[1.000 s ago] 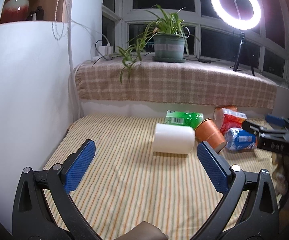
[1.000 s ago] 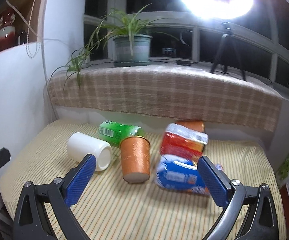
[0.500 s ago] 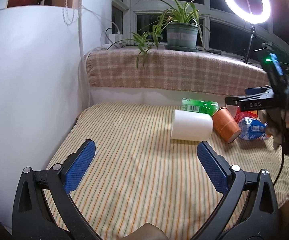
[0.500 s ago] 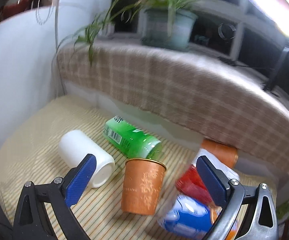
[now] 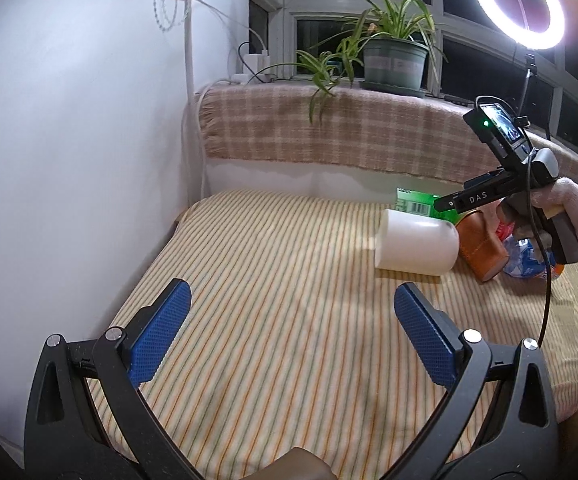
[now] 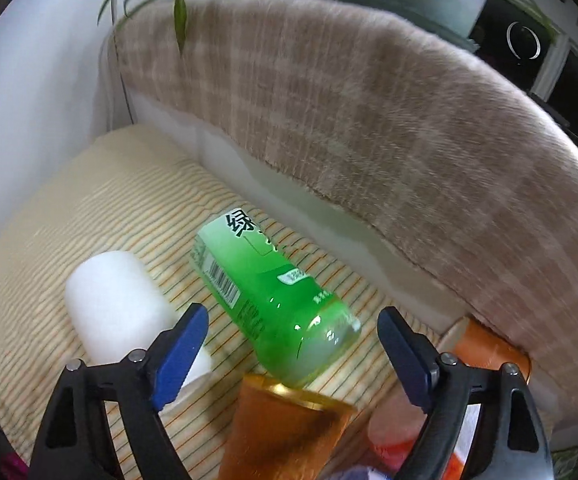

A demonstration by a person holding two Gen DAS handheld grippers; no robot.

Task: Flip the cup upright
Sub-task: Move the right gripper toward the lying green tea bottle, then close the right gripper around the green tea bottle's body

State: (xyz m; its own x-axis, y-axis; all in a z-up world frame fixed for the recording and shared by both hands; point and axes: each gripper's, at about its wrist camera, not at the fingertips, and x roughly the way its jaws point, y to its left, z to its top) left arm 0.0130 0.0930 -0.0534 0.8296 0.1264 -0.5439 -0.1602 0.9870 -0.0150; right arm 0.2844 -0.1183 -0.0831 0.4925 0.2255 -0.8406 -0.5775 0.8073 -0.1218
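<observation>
Approaching phase only; nothing flipped yet. Orange cup [image 6: 285,428] lies tilted on striped mat [image 5: 269,300], rim touching green bottle [image 6: 265,304], white cup [image 5: 415,246] on its side just beside. Which cup is meant: cannot tell; orange one sits between right claw's fingers. Right gripper [image 6: 289,354] wide open, above orange cup, no contact seen. Left gripper [image 5: 289,332] wide open, empty, well apart from the cups. Remaining by my judgement: close on cup, lift, rotate, set upright.
</observation>
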